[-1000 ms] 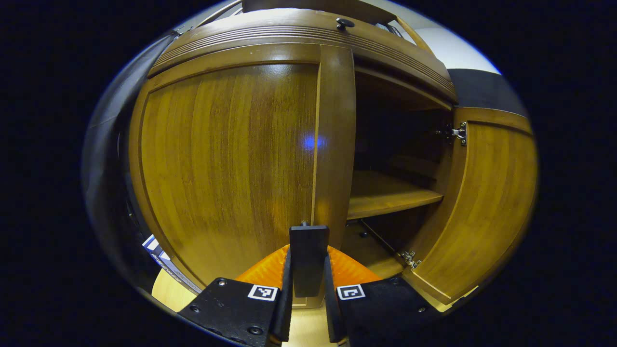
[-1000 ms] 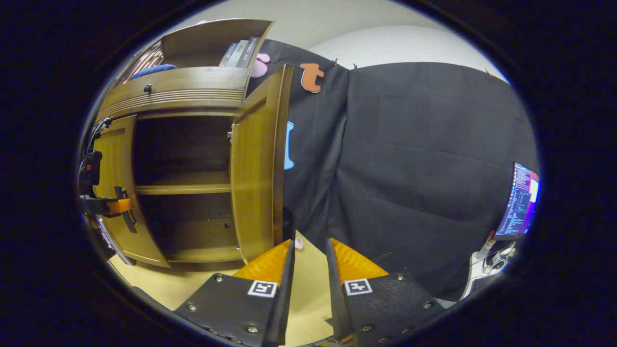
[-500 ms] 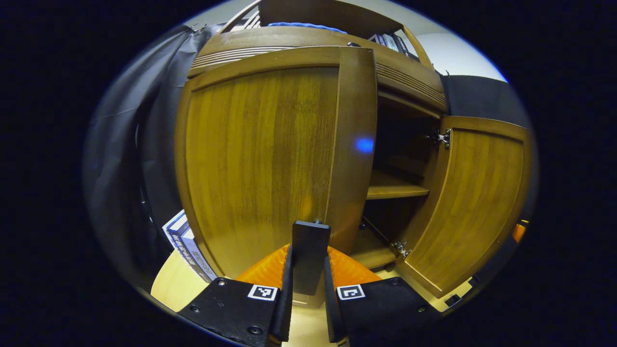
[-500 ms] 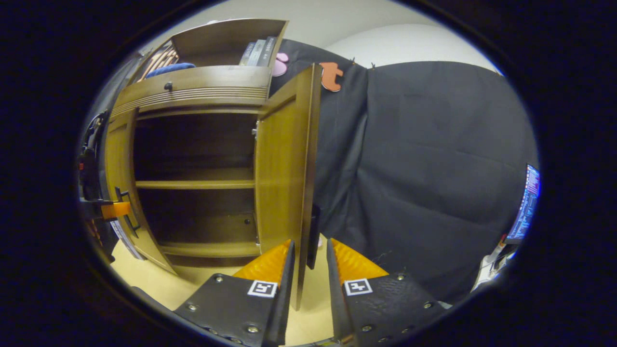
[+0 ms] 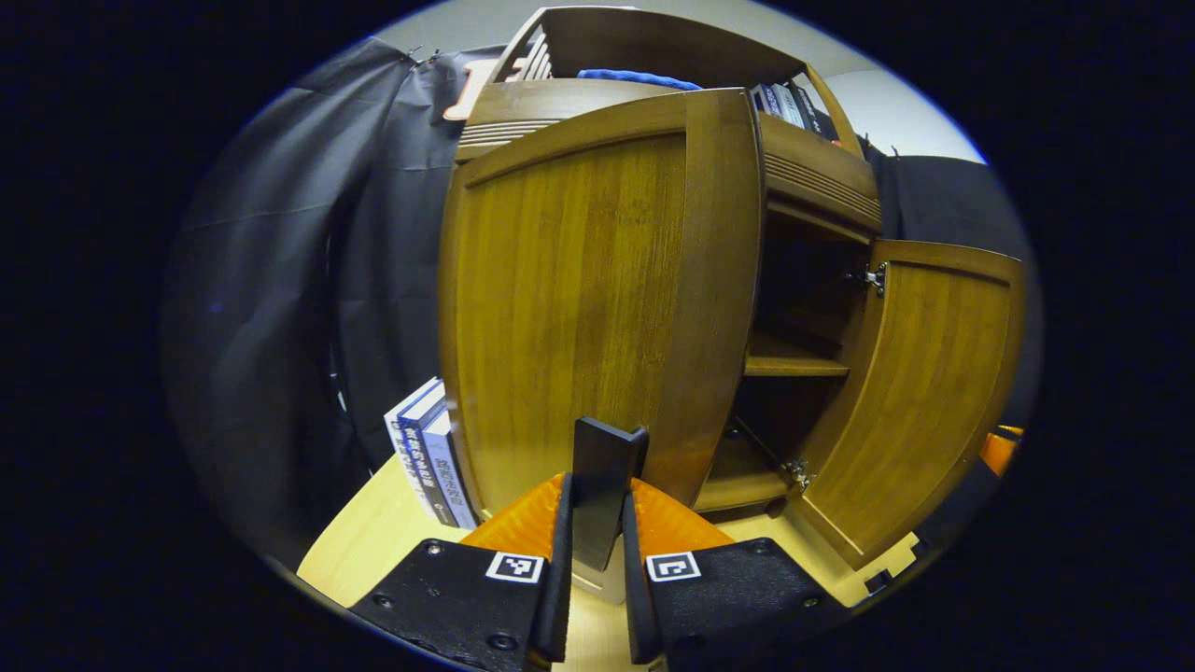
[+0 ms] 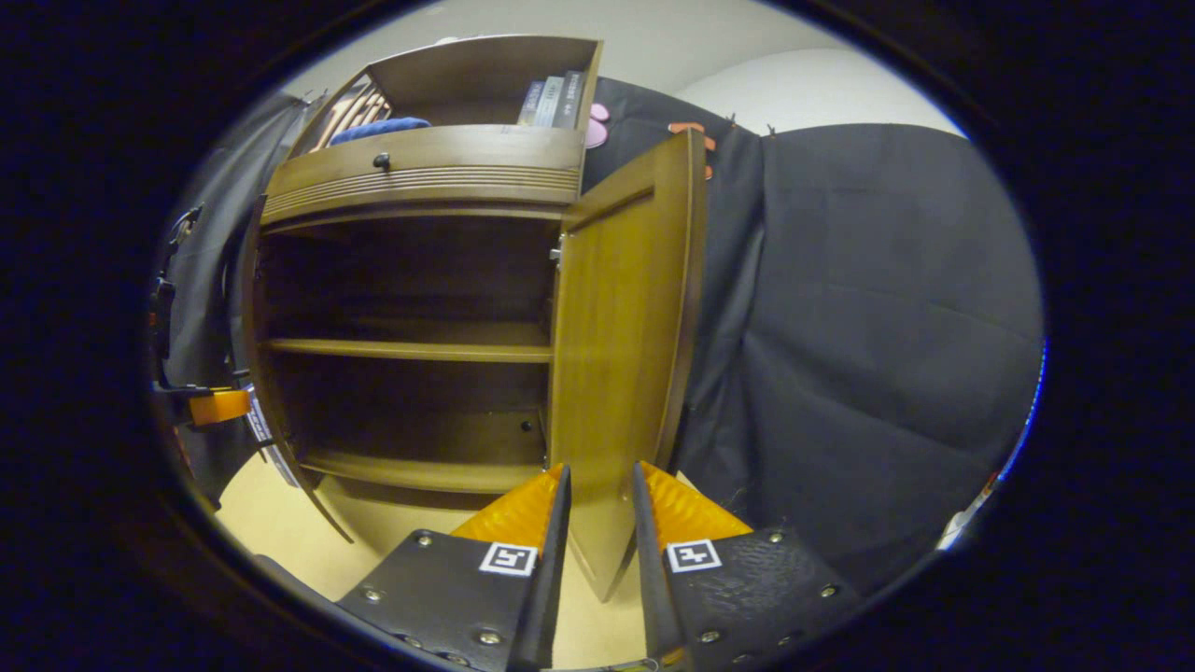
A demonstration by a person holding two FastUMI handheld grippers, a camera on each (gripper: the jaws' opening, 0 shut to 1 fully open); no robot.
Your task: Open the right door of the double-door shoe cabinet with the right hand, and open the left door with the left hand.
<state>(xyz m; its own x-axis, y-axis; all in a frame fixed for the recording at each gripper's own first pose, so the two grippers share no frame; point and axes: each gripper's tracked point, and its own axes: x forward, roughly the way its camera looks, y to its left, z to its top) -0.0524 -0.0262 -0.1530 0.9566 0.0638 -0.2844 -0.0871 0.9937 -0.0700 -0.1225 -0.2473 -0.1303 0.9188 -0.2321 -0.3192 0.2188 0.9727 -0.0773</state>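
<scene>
Books [image 5: 425, 448] left of cabinet [image 5: 812, 177]

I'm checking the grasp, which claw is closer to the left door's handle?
Left. The left claw is clamped on the left door's handle; the right claw is across the cabinet, by the right door.

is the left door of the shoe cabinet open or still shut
Open. In the right gripper view the left door stands swung out edge-on, baring both shelves. The left gripper grips its handle.
</scene>
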